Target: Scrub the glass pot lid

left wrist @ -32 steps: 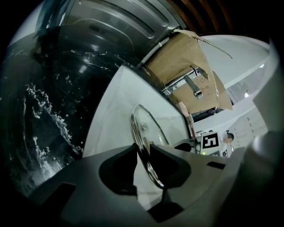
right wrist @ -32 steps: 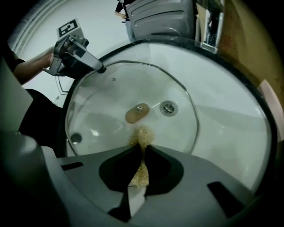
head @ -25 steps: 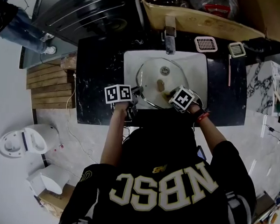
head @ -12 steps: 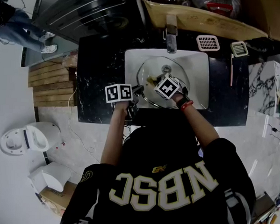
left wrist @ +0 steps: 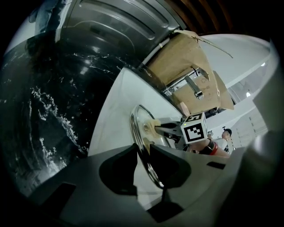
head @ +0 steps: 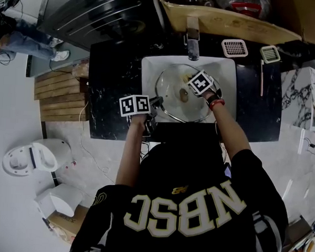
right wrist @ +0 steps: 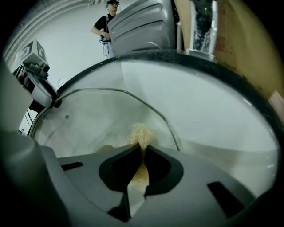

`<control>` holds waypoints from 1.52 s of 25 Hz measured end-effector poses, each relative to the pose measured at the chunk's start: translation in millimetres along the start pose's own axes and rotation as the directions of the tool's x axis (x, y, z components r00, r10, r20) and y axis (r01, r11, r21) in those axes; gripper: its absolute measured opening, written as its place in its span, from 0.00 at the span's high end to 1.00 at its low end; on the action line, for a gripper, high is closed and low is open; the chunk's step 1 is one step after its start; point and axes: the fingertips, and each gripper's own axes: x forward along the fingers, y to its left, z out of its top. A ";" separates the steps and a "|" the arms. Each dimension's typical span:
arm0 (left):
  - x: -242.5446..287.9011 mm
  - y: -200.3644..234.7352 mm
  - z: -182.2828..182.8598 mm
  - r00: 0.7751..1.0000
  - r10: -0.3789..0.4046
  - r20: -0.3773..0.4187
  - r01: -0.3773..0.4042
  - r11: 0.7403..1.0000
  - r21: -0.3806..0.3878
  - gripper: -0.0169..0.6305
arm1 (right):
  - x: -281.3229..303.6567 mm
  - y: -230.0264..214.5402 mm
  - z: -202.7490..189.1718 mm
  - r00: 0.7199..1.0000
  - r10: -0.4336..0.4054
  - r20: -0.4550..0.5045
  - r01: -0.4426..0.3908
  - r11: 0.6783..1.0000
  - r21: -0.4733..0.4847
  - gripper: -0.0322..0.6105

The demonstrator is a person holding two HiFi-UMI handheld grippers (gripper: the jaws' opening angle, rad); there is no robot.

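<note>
While the left gripper [left wrist: 143, 150] closes its fingers on the rim of the glass pot lid [head: 192, 110] at its 8 o'clock edge in the white sink [head: 150, 70], the right gripper [right wrist: 142, 153] pinches a tan scrub pad [right wrist: 141, 132] against the glass near 1 o'clock.

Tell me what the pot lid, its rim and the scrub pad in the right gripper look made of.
The pot lid looks like clear glass: the sink shows through it. Its rim looks like polished metal, likely stainless steel, with bright reflections. The scrub pad is tan, coarse and fibrous, possibly loofah or a fibre scourer; can't tell which.
</note>
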 end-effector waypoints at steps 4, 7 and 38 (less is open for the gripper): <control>-1.0 -1.3 0.1 1.000 -0.016 0.000 0.016 1.000 -0.002 0.82 | -11.6 -7.5 -29.7 0.997 0.047 -0.057 -0.049 0.998 -0.032 0.91; -1.1 -1.6 0.0 1.000 -0.019 -0.002 0.019 1.000 -0.004 0.82 | -22.6 12.3 -52.9 0.987 0.106 -0.122 -0.117 0.989 -0.085 0.91; -2.4 -1.6 0.4 1.000 0.008 0.003 -0.008 1.000 0.018 0.82 | -28.0 99.3 24.6 0.977 0.203 0.059 -0.199 0.978 -0.067 0.91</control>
